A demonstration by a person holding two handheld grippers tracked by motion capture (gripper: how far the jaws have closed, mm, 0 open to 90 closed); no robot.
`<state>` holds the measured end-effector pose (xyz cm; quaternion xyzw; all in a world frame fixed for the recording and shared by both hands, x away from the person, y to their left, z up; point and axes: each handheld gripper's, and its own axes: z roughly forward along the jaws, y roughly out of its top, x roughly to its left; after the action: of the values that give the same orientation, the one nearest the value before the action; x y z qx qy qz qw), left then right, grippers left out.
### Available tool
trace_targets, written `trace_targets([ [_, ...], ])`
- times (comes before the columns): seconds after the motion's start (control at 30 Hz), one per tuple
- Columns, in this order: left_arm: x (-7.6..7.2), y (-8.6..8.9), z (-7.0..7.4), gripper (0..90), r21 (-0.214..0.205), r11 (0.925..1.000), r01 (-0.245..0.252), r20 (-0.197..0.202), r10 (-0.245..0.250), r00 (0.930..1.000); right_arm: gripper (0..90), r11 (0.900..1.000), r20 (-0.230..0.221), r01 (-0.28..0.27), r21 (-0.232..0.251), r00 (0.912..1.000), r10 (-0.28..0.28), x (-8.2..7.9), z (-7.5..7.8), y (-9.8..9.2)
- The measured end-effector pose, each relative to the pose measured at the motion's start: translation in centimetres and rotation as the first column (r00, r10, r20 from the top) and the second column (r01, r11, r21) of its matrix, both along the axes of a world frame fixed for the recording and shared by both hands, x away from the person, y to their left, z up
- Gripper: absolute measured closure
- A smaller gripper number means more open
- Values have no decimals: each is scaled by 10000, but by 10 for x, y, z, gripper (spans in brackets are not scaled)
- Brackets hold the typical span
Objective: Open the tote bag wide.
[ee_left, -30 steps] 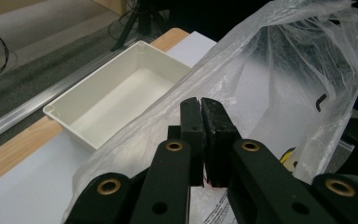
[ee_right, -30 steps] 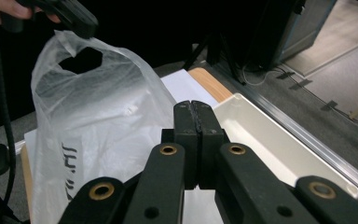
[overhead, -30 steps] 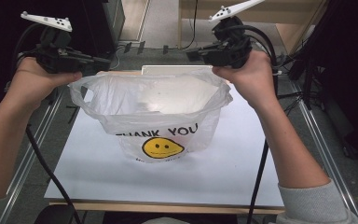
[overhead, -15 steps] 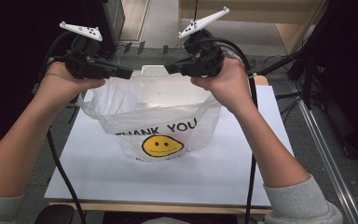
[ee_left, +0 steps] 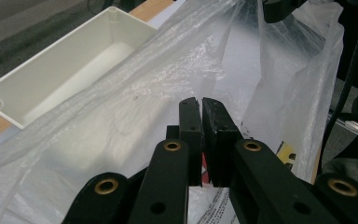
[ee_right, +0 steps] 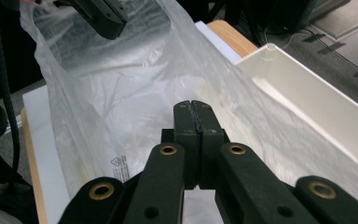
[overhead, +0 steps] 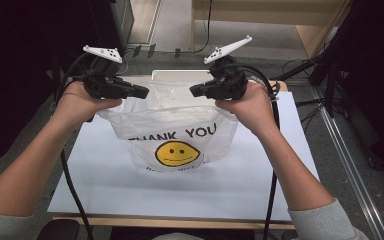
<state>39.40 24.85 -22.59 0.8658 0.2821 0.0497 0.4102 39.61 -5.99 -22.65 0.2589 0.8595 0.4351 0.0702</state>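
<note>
Between the grippers, plastic bag

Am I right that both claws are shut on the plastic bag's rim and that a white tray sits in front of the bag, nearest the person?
Not quite: both claws, left and right, are shut on the plastic bag, but the white tray sits behind it, farther from the person, as the high view shows.

Both claws moved inward (raised too), narrowing the bag mouth

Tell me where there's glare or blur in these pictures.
High view: soft overall, dark at both side edges. Left gripper view: shiny streaks on the clear crinkled plastic bag, black jaws sharp. Right gripper view: the white rectangular plastic tray looks washed out.
</note>
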Motion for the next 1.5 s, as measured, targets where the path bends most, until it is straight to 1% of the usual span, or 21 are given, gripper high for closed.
trace_targets([
  [0.03,0,-1,-2,878,-4,10000,12,-32,-12,10000,900,10000,-114,56,-10,9999,-56,0,-2,-1],
  [0.1,0,-1,-4,877,-6,10000,30,-67,-30,10000,900,10000,-118,56,-35,9999,-56,0,-7,-5],
  [0.13,-1,-2,-9,877,-43,10000,45,-80,-46,10000,900,10000,-201,66,-51,9998,-67,-1,-10,-6],
  [0.17,-1,-2,-9,875,-43,10000,45,-80,-46,10000,900,10000,-225,61,-66,9997,-62,-1,-12,-7],
  [0.23,-1,-3,-16,874,-120,9999,95,-203,-97,9997,900,9998,-309,92,-152,9995,-97,-2,-17,-9],
  [0.33,-1,-3,-23,874,-240,9997,91,-290,-98,9995,900,9999,-406,123,-97,9991,-127,-3,-24,-13],
  [0.37,-1,-3,-23,874,-240,9997,91,-290,-98,9995,900,9999,-406,123,-97,9991,-127,-3,-24,-13],
  [0.43,-2,-2,-28,874,-419,9991,101,-321,-115,9994,900,9999,-503,168,14,9986,-167,-3,-31,-17],
  [0.53,-1,-1,-33,874,-534,9986,64,-408,-86,9991,900,9998,-532,178,50,9984,-175,-3,-35,-19],
  [0.57,-1,-1,-37,874,-483,9988,49,-470,-72,9989,900,9997,-632,235,76,9977,-229,-4,-39,-21],
  [0.67,-2,-1,-42,874,-498,9988,26,-558,-53,9984,900,9996,-698,267,106,9972,-259,-4,-44,-24],
  [0.93,-3,-1,-51,869,-539,9985,-30,-632,-5,9980,900,9991,-774,396,161,9963,-383,-8,-54,-32],
  [1.07,-5,-2,-53,868,-475,9989,-45,-602,16,9982,900,9992,-712,389,112,9967,-380,-10,-58,-32],
  [1.23,-8,-4,-56,864,-278,9996,-44,-519,30,9986,900,9995,-783,328,7,9964,-327,-12,-61,-30],
  [1.27,-8,-4,-57,864,-329,9994,-55,-515,38,9987,900,9995,-806,328,-3,9962,-328,-12,-62,-30],
  [1.37,-9,-3,-61,864,-301,9995,-91,-542,75,9985,900,9996,-872,293,-51,9958,-296,-14,-65,-30],
  [1.47,-9,-3,-67,864,-417,9991,-126,-599,100,9982,900,9994,-919,323,-80,9952,-329,-15,-70,-30],
  [1.5,-9,-3,-67,865,-417,9991,-126,-599,100,9982,900,9994,-919,323,-80,9952,-329,-15,-70,-30],
])
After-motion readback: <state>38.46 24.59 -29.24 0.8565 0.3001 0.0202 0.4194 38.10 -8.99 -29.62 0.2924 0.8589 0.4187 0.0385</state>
